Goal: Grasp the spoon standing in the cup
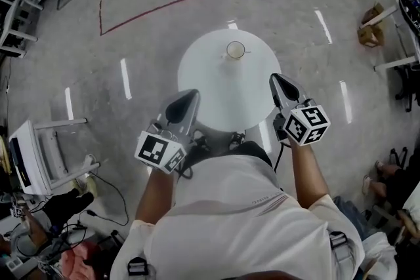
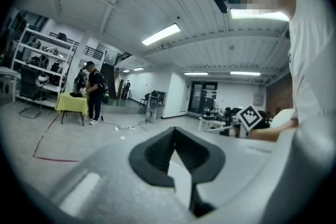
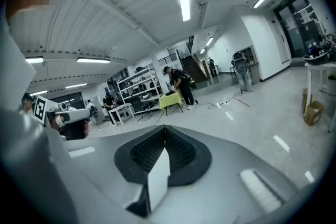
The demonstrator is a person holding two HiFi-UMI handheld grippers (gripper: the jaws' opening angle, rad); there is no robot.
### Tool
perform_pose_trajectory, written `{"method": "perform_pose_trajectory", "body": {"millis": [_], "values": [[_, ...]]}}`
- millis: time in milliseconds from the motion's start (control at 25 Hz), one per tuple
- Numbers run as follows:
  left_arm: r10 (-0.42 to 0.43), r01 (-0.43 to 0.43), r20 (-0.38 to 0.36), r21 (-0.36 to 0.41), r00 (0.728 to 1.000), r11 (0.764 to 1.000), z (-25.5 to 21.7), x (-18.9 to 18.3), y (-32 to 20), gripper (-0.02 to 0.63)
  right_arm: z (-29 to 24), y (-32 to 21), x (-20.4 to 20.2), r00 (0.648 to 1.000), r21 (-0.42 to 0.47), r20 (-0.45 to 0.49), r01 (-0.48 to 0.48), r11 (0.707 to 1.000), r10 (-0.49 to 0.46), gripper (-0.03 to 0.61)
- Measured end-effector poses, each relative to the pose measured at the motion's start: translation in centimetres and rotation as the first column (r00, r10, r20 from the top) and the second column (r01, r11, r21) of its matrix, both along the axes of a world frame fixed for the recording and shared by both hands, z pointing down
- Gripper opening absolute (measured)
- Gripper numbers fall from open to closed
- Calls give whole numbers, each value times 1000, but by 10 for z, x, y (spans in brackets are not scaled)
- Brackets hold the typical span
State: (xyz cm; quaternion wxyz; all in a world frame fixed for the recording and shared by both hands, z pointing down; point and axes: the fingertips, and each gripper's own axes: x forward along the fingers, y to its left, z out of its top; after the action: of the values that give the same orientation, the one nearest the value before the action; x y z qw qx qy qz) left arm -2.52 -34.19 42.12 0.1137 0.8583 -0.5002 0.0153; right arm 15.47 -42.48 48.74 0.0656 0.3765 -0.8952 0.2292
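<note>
A clear cup [image 1: 235,50] stands near the far edge of a round white table [image 1: 216,95]. From above I cannot make out the spoon in it. My left gripper [image 1: 190,94] is held over the table's near left edge, and my right gripper [image 1: 275,78] over its near right edge. Both are well short of the cup. Each has its jaws closed tip to tip with nothing between them. The left gripper [image 2: 175,131] and the right gripper [image 3: 165,128] both look out level across the room in their own views, so neither view shows the cup or the table.
A white machine on a stand [image 1: 29,151] and cables are on the floor at the left. A cardboard box [image 1: 371,26] and table legs are at the right. Red tape lines [image 1: 151,12] mark the floor. Far off, people stand by a yellow table [image 2: 72,103] and shelves [image 3: 131,92].
</note>
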Motion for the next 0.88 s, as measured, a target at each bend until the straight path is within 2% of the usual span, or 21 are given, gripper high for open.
{"method": "perform_pose_trajectory", "body": {"millis": [80,200,320,440,480,640,800,880], "values": [[-16,15,-7,-14,1000,1000,6,-3,-11,2,19,-21,-2,1000,-62,-12,-12,998,12,8],[-2,2,-3,-13,1000,1000,15,-10,-30,2,60,-54,-21,999,-182,-37,-21,983,15,74],[8,-8,-10,-18,1000,1000,25,-15,-45,2,105,-81,-36,998,-310,-48,-59,949,46,88],[7,-8,-29,-34,1000,999,31,-24,-58,2,141,-109,-47,993,-388,-79,-112,915,88,114],[8,-9,-31,-38,999,999,34,-29,-62,2,153,-119,-52,991,-410,-88,-131,902,103,140],[4,-6,-40,-54,999,999,49,-51,-73,2,200,-145,-76,983,-506,-91,-183,843,159,172],[-2,-2,-55,-69,999,998,60,-60,-78,2,235,-156,-84,974,-598,-86,-219,771,210,175],[-1,-4,-61,-75,998,997,61,-66,-80,2,245,-162,-86,966,-634,-72,-238,736,250,148]]}}
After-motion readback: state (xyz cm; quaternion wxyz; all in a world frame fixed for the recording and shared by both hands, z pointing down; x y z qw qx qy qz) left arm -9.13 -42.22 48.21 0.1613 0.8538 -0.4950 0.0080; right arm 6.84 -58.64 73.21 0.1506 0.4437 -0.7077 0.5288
